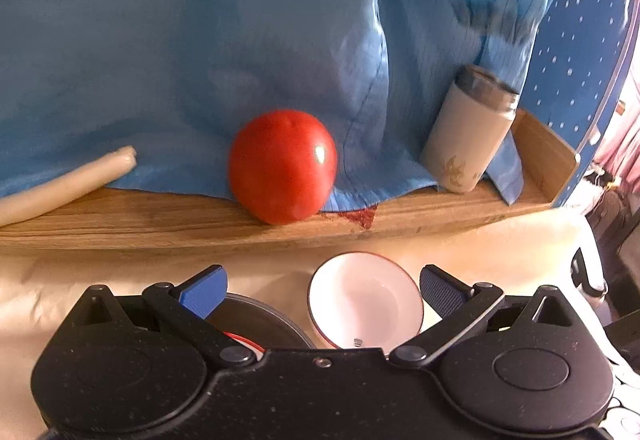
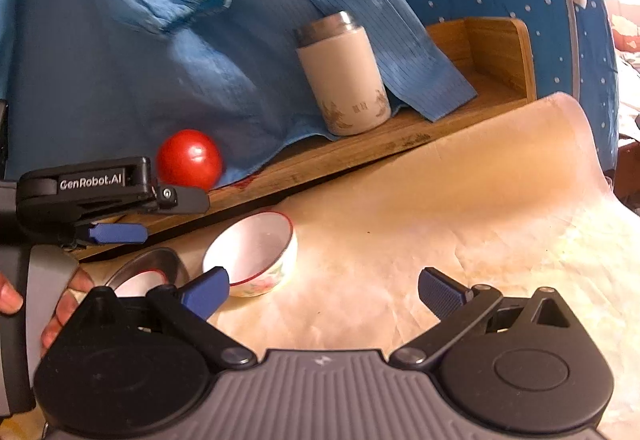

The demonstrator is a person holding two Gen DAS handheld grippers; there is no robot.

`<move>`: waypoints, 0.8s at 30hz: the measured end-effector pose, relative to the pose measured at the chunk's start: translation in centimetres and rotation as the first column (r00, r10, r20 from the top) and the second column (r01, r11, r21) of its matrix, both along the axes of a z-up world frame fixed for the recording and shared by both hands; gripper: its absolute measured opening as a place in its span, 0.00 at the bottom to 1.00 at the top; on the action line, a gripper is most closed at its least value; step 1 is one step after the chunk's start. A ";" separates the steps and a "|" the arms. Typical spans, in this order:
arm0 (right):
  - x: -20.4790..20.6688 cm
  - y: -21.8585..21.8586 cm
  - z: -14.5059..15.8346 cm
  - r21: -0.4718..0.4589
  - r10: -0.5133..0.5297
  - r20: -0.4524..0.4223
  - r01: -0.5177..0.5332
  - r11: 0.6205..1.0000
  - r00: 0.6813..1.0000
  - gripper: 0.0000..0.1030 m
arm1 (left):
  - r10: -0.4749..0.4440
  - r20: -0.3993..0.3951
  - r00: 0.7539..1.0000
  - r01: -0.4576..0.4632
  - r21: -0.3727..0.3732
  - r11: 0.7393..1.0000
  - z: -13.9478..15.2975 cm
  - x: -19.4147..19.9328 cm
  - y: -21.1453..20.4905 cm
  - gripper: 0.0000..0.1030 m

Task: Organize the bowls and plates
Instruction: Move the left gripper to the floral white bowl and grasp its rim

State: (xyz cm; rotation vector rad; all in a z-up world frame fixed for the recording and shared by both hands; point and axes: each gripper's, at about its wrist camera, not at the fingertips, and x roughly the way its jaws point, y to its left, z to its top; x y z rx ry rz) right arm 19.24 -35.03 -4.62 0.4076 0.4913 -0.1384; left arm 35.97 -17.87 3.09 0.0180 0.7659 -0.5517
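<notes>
A white bowl with a red rim (image 1: 366, 300) (image 2: 256, 250) sits on the cream cloth, tilted against the wooden shelf edge. Beside it on its left lies a metal dish (image 1: 260, 320) (image 2: 148, 270) with a red-rimmed white piece inside. My left gripper (image 1: 322, 290) is open and empty, hovering just above the bowl and dish; it also shows from the side in the right wrist view (image 2: 120, 232). My right gripper (image 2: 324, 290) is open and empty, low over the cloth to the right of the bowl.
A wooden shelf (image 1: 180, 216) (image 2: 400, 144) runs behind the dishes, holding a red tomato (image 1: 282, 166) (image 2: 189, 160), a white tumbler (image 1: 468, 132) (image 2: 344, 76) and a cream roll (image 1: 64, 184). Blue fabric (image 1: 200, 40) drapes over the shelf back.
</notes>
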 end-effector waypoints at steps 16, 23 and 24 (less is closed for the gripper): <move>3.6 1.3 -0.5 -0.030 0.019 -0.033 -0.020 0.999 0.999 1.00 | -0.061 -0.053 0.997 0.063 0.041 0.997 -1.7 1.9 -1.6 0.99; 4.2 1.3 -1.1 -0.013 0.045 -0.018 -0.045 0.999 0.999 1.00 | -0.070 -0.052 0.996 0.072 0.054 0.996 -2.0 2.2 -1.7 0.98; 4.3 1.3 -1.3 -0.008 0.051 -0.018 -0.051 0.999 0.999 1.00 | -0.068 -0.052 0.996 0.071 0.056 0.996 -2.0 2.3 -1.7 0.97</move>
